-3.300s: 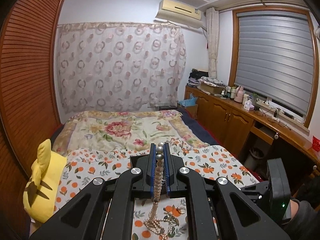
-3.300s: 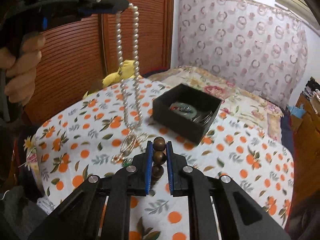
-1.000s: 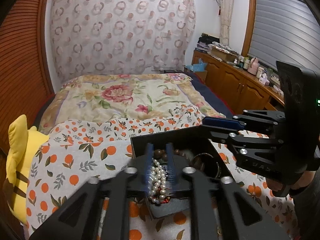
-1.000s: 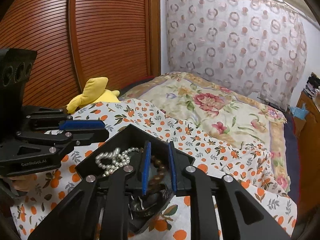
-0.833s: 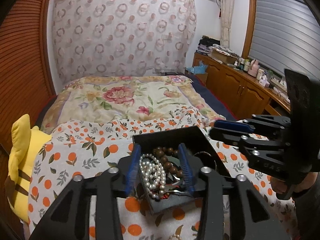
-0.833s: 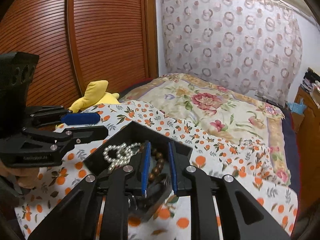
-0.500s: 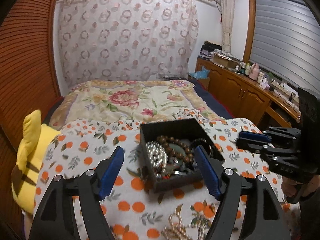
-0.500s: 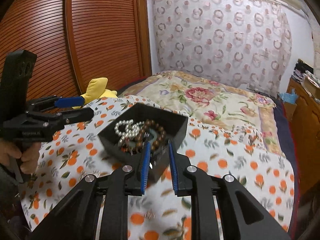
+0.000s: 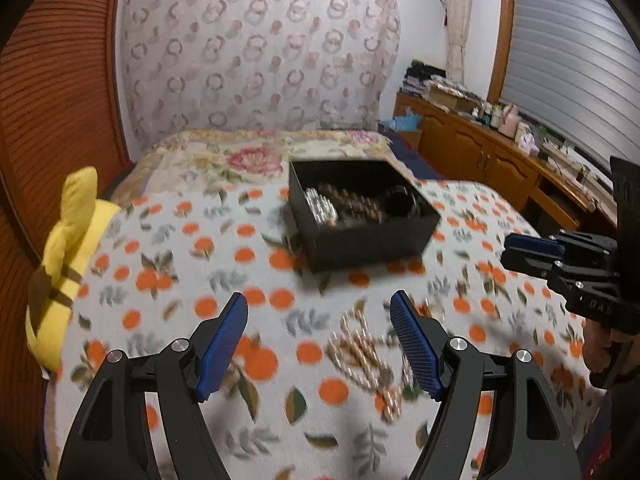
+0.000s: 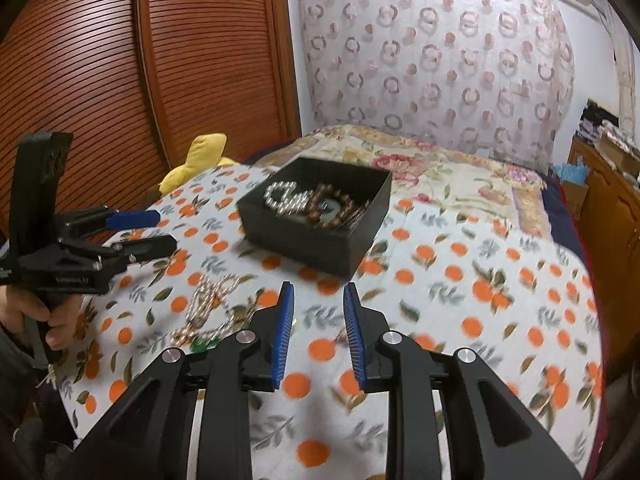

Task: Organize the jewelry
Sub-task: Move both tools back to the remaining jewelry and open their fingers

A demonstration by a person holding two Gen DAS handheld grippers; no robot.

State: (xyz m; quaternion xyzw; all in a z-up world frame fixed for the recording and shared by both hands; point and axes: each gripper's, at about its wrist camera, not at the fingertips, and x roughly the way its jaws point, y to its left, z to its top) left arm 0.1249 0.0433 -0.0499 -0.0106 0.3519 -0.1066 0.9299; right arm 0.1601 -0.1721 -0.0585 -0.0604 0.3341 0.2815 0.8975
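Note:
A black open box (image 9: 400,236) sits on the orange-print cloth (image 9: 180,256); it also shows in the right wrist view (image 10: 312,248). Inside lie a white pearl necklace (image 10: 282,198) and a brown bead bracelet (image 10: 336,204). A tangle of gold and pearl chains (image 9: 368,356) lies on the cloth in front of the box, also in the right wrist view (image 10: 208,308). My left gripper (image 9: 320,340) is wide open and empty above the chains. My right gripper (image 10: 319,328) is open and empty, to the right of the chains.
A yellow plush toy (image 9: 68,256) lies at the cloth's left edge by the brown slatted wardrobe (image 10: 120,72). A floral bedspread (image 9: 224,160) lies behind the box. A wooden cabinet (image 9: 480,160) with clutter runs along the right wall.
Both grippers dropped their jewelry into the box, opened and pulled back toward me. The left is now wide open over the loose chains; the right has opened partway.

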